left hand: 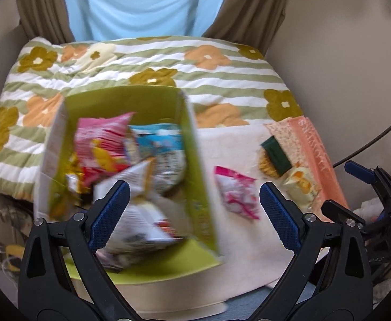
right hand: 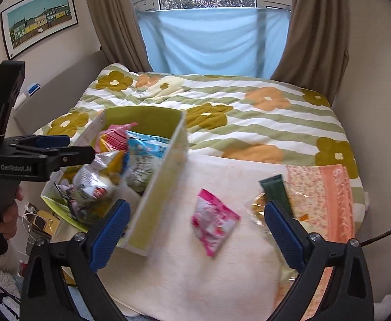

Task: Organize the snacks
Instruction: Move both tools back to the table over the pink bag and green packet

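Green cardboard box (left hand: 195,165) at left centre of frame already holds most snack packets (left hand: 102,144). Pink packet (right hand: 214,222), dark green stick (right hand: 274,190), yellow cracker packs (left hand: 301,182) lie loose on cream blanket (right hand: 195,281) at right. Left gripper (left hand: 194,214), right gripper (right hand: 196,230): fingers wide apart, empty.

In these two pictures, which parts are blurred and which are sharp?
Left wrist view: the green cardboard box and its snack packets are smeared by motion, while the left hand-held gripper is sharp. Right wrist view: the pink snack packet is smeared, the right hand-held gripper crisp; fisheye bends both edges.
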The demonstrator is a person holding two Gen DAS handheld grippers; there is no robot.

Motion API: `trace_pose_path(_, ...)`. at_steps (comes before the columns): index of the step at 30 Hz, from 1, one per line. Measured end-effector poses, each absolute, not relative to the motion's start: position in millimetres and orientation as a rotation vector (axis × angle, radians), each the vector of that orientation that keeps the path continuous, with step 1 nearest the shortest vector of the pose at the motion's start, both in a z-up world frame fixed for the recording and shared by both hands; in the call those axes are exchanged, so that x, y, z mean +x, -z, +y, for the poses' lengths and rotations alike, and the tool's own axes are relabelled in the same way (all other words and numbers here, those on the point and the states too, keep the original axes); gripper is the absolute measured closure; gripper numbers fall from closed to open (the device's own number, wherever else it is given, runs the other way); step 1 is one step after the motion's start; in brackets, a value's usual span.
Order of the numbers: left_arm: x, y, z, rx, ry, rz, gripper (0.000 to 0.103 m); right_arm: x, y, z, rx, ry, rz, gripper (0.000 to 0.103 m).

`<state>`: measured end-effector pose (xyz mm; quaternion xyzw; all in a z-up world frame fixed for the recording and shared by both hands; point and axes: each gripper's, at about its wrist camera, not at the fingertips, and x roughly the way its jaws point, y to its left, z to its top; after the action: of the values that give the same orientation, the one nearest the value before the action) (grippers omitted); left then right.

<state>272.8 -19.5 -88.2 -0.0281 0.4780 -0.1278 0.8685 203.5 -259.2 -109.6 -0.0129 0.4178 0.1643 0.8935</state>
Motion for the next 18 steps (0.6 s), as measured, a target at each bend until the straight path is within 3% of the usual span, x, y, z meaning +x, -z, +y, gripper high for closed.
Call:
trace_pose_path(9,266,116,-130,-0.08,0.23,1.047,0.006,226,112,-361,-0.075,-0.367,0.871,0.003)
trace_pose_path(18,278,189,-168,0.01,0.135,1.097,0.006,278,147,-391,-0.067,-0.349,0.908,0.003)
